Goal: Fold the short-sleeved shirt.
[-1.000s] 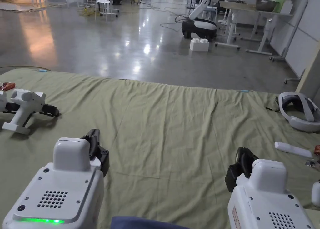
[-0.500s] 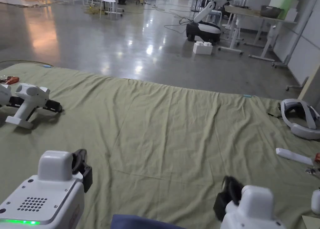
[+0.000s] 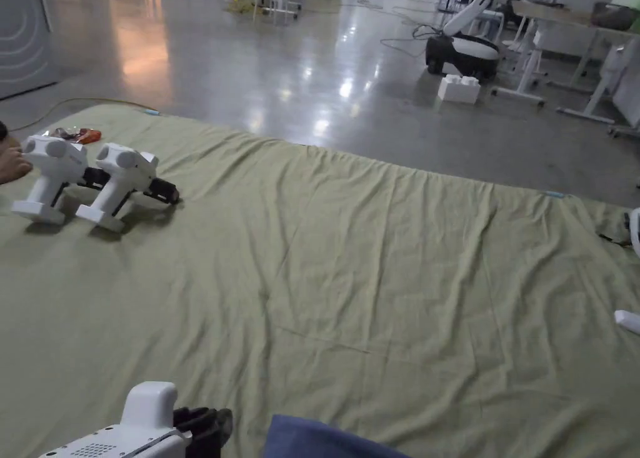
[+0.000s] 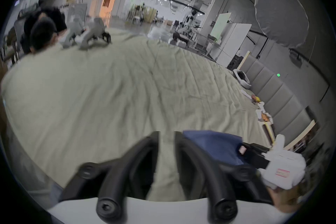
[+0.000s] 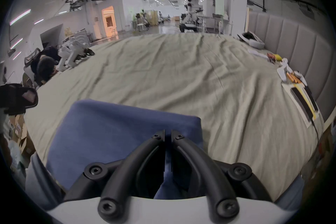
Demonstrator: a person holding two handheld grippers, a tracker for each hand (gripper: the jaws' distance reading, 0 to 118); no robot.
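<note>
A dark blue short-sleeved shirt [image 3: 325,440] lies folded in a flat rectangle at the near edge of the olive sheet [image 3: 375,259]. In the left gripper view the shirt [image 4: 211,146] is just right of my left gripper [image 4: 166,135], whose jaws stand a narrow gap apart over bare sheet. That gripper [image 3: 209,425] sits low at the bottom left of the head view. My right gripper [image 5: 168,132] hovers over the shirt [image 5: 118,128] near its right edge, jaws together with nothing seen between them. The right gripper [image 4: 244,150] lies at the shirt's right side.
Two spare white grippers [image 3: 94,178] lie at the sheet's far left, next to a person [image 4: 41,31]. A white headset [image 5: 252,40], a white remote [image 3: 628,320] and small items [image 5: 291,78] line the right edge by a padded grey panel [image 5: 300,49].
Both grippers have drawn back toward the near edge and sunk low in the head view; the right one has left that view. The head camera has swung left.
</note>
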